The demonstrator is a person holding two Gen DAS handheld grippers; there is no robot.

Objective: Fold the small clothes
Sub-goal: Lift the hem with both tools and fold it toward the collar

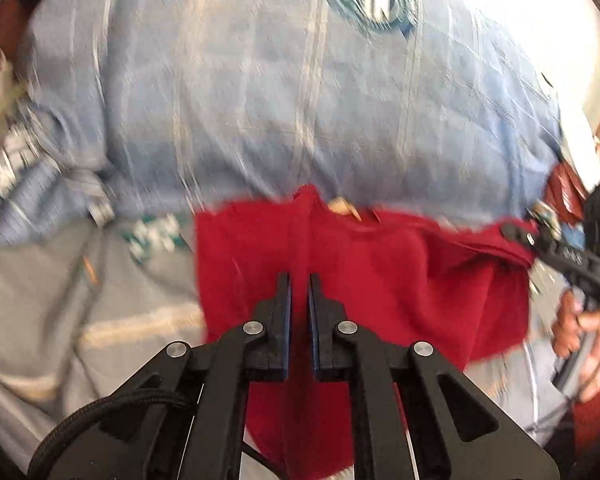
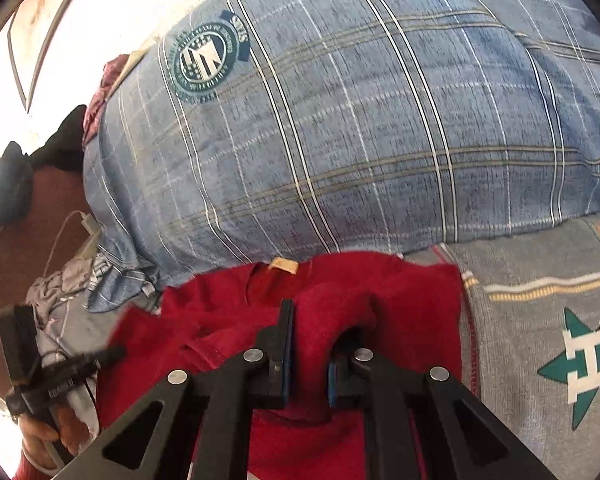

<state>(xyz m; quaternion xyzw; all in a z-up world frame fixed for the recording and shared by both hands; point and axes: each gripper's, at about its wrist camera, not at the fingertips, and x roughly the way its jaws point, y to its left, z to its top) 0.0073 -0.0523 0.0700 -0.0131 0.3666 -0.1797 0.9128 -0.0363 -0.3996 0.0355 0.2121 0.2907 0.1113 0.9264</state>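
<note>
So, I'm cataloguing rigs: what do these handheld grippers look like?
Both the left gripper and right gripper are matte black linkages with silver pivot pins, triangular cut-outs and blue-lined pads. A braided black cable loops off the left one.

The left gripper (image 1: 299, 280) is black, with two flat fingers (image 1: 282, 300) that have blue pads on the inner sides. Four round silver screws (image 1: 253, 327) sit on its arms, which have long holes cut in them. A black woven cable (image 1: 112, 404) curls at its near left. The right gripper (image 2: 316, 328) looks the same, black with blue pads and silver screws. Each hand (image 1: 580, 328) is around a black handle. A red sleeve (image 2: 30, 472) shows at the wrist.
</note>
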